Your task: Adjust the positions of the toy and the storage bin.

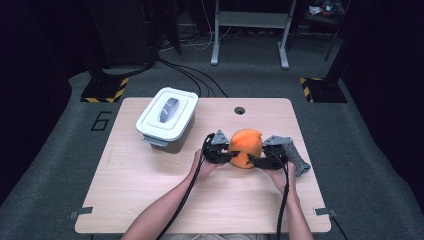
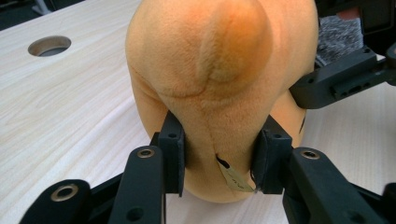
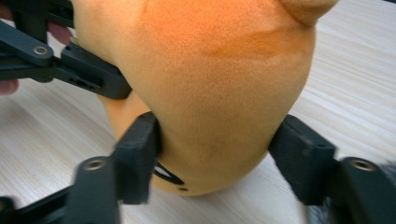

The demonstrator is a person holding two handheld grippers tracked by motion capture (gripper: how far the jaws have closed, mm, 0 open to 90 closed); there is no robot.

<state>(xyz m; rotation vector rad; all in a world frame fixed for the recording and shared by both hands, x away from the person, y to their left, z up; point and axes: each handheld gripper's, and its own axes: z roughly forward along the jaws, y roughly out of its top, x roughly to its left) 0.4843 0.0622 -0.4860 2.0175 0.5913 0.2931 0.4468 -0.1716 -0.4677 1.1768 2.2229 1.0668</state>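
High view: looked down on a pale wood-grain table (image 1: 150, 200) with a round cable hole (image 1: 239, 110) near its far edge, set on grey carpet, dark curtains to either side, yellow-and-black striped feet (image 1: 106, 91) on the floor behind, cables trailing past a grey metal stand (image 1: 250, 30). Found a white lidded box (image 1: 167, 117) with a grey handle on the table's far left part, and a grey fuzzy object (image 1: 298, 160) lying just beside the right hand. Showed the orange plush toy (image 1: 245, 147) right of centre on the table, between the two grippers, resting on the wood. Left gripper view: caught the left gripper (image 2: 219, 158) with its black pads pressed into the narrow lower part of the toy, the fabric dented on both sides, so clamped on it. Revealed short, soft orange pile, a rounded bulge at the top, stitched seams, a small beige tag (image 2: 236, 179) near the base. Right gripper view: placed the right gripper (image 3: 215, 144) around the toy's broad body, one pad touching the fabric, the other blurred at its edge; could not tell whether pressing or merely beside it. Picked out a dark stitched mark (image 3: 166, 173) low on the toy, near the table.
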